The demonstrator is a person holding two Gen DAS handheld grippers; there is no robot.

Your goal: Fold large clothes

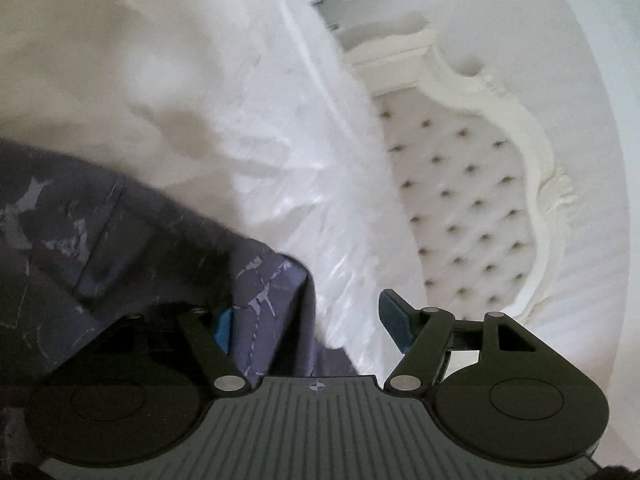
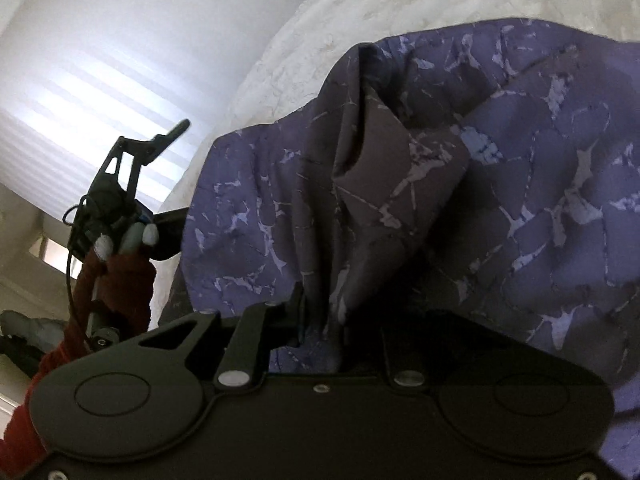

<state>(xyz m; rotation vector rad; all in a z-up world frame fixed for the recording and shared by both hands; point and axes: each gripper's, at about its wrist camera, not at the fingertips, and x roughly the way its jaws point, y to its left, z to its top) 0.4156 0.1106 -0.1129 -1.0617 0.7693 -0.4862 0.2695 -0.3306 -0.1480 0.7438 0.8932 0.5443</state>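
The garment is dark purple cloth with a pale cracked pattern [image 2: 500, 184], bunched on a white bedspread [image 2: 360, 12]. My right gripper [image 2: 320, 320] is shut on a fold of it; the cloth rises steeply from the jaws and hides the right finger. In the left wrist view the same garment [image 1: 100, 248] hangs at the lower left. My left gripper [image 1: 308, 320] stands wide open, with a flap of cloth draped over its left finger and its right finger [image 1: 394, 320] bare. The left gripper also shows in the right wrist view [image 2: 176, 168], held by a hand in a red sleeve.
A white tufted headboard [image 1: 460, 184] with a carved frame lies ahead of the left gripper. A shiny white bedspread [image 1: 288, 128] and a cream sheet [image 1: 80, 60] fill the upper left. A bright window with blinds [image 2: 80, 100] is behind the left hand.
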